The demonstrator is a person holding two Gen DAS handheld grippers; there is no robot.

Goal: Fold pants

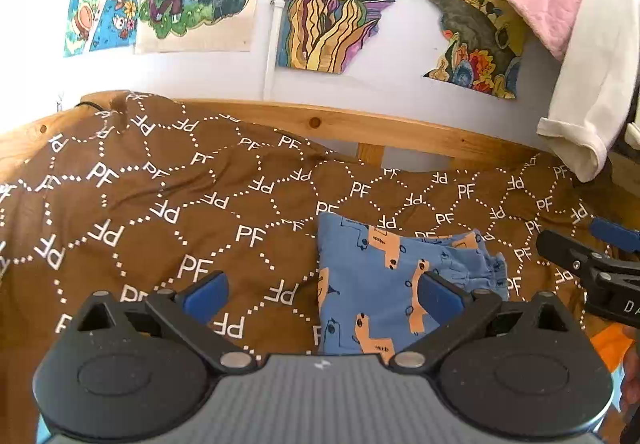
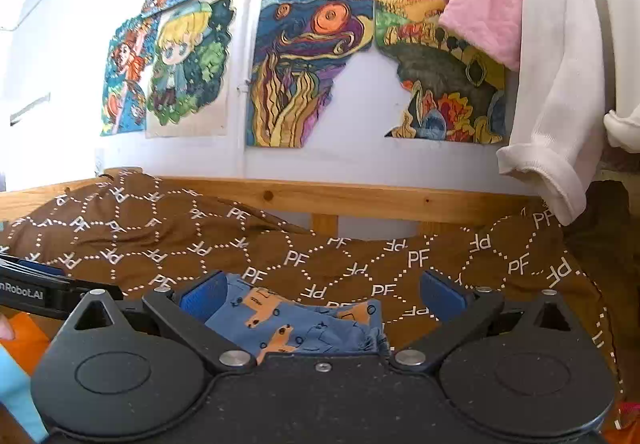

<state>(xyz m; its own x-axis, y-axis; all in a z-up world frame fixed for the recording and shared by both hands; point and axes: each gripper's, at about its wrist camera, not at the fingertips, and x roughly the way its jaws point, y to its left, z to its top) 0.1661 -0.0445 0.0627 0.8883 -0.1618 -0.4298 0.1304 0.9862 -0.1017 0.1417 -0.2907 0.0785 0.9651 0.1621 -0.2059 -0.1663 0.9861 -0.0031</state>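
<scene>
The blue pants (image 1: 384, 284), printed with orange vehicles, lie folded into a compact bundle on the brown PF-patterned bedspread (image 1: 160, 204), in front of the wooden bed rail (image 1: 340, 124). The left tool (image 1: 322, 294) hangs above the bedspread just left of the pants with its fingers spread apart and nothing between them; its right finger shows over the bundle. The right tool (image 2: 322, 298) hangs over the pants' near side, fingers likewise spread and empty. Behind the pants, colourful drawings (image 2: 296, 72) cover the wall, and to their right hang a pink cloth (image 2: 484, 16) and a white garment (image 2: 560, 84).
</scene>
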